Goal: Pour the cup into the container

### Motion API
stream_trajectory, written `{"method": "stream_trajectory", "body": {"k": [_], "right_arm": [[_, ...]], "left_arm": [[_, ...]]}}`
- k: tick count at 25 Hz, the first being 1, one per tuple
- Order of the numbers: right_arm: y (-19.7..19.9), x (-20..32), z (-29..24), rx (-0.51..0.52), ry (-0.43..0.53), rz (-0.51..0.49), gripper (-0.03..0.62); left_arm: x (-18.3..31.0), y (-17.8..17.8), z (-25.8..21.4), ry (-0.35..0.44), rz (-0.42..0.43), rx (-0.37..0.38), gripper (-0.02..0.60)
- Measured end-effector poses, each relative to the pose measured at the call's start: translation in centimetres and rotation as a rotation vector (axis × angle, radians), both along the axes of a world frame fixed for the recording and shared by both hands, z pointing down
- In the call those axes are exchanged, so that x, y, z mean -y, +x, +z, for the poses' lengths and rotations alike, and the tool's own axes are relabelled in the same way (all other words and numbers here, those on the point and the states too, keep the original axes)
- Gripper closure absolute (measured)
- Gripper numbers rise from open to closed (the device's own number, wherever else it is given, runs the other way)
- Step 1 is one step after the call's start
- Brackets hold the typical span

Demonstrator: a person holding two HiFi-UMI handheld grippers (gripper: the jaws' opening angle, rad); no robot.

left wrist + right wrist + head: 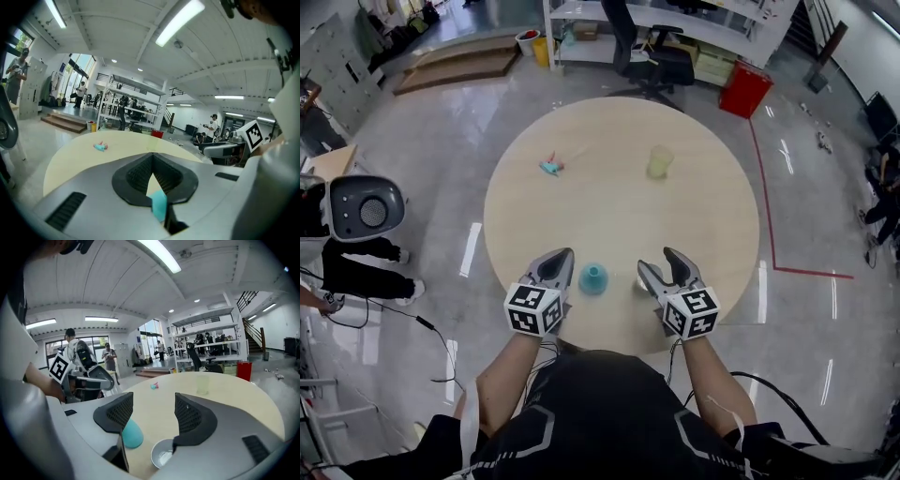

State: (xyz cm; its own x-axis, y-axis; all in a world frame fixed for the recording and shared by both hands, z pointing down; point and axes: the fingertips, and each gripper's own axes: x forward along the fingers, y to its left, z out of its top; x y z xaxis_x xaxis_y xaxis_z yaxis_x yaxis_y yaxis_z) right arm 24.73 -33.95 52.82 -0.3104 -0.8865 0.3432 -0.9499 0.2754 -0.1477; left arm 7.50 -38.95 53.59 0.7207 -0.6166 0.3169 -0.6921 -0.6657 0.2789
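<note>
A pale yellow-green cup (659, 161) stands upright on the far right part of the round wooden table (581, 216); it also shows in the right gripper view (202, 383). A teal cone-shaped piece (592, 278) and a small grey bowl (163, 453) sit near the table's front edge. My left gripper (565, 254) hovers just left of the teal piece, its tips meeting (152, 155) with nothing held. My right gripper (657, 260) hangs open over the bowl (641, 281), and the gap between its pads is empty (153, 399).
A small teal and pink toy (550, 167) lies on the far left of the table. A person sits on the floor beside a grey machine (361, 208) at the left. An office chair (652, 56) and a red bin (743, 89) stand beyond the table.
</note>
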Motion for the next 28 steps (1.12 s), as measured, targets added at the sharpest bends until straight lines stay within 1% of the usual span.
{"method": "stream_trajectory", "body": {"k": [1, 2, 3, 4, 5, 9, 14, 19, 24, 28], "right_arm": [[0.0, 0.3, -1.2, -0.004, 0.030, 0.004, 0.327], [0.1, 0.4, -2.4, -0.014, 0.061, 0.012, 0.390], [0.3, 0.5, -3.5, -0.023, 0.090, 0.023, 0.490], [0.4, 0.5, -4.4, -0.026, 0.113, 0.032, 0.543], [0.6, 0.4, -5.0, -0.023, 0.126, 0.039, 0.562], [0.8, -0.2, -6.3, 0.015, 0.127, 0.046, 0.586], [1.4, -1.9, -7.3, 0.002, 0.116, 0.034, 0.586], [1.6, -3.6, -8.6, -0.001, 0.135, 0.003, 0.586], [2.0, -5.4, -7.6, 0.031, 0.116, -0.049, 0.586], [1.7, -6.1, -7.3, 0.021, 0.122, -0.050, 0.586]], "left_arm": [[0.0, 0.1, -0.7, 0.011, 0.000, -0.006, 0.591], [0.1, 0.2, -1.3, 0.020, 0.001, -0.011, 0.591], [0.0, 0.3, -1.9, 0.029, 0.003, -0.016, 0.591], [-0.2, 0.5, -2.4, 0.036, 0.008, -0.022, 0.591], [-0.4, 0.6, -2.9, 0.042, 0.012, -0.028, 0.591], [-1.6, 0.8, -4.6, 0.050, 0.019, -0.040, 0.590], [-4.0, 2.2, -6.1, 0.075, 0.068, -0.066, 0.589], [-5.9, 2.6, -6.8, 0.077, 0.042, -0.042, 0.591], [-8.3, 3.3, -7.3, 0.077, -0.002, -0.030, 0.590], [-10.3, 3.5, -8.6, 0.104, 0.001, -0.047, 0.591]]}}
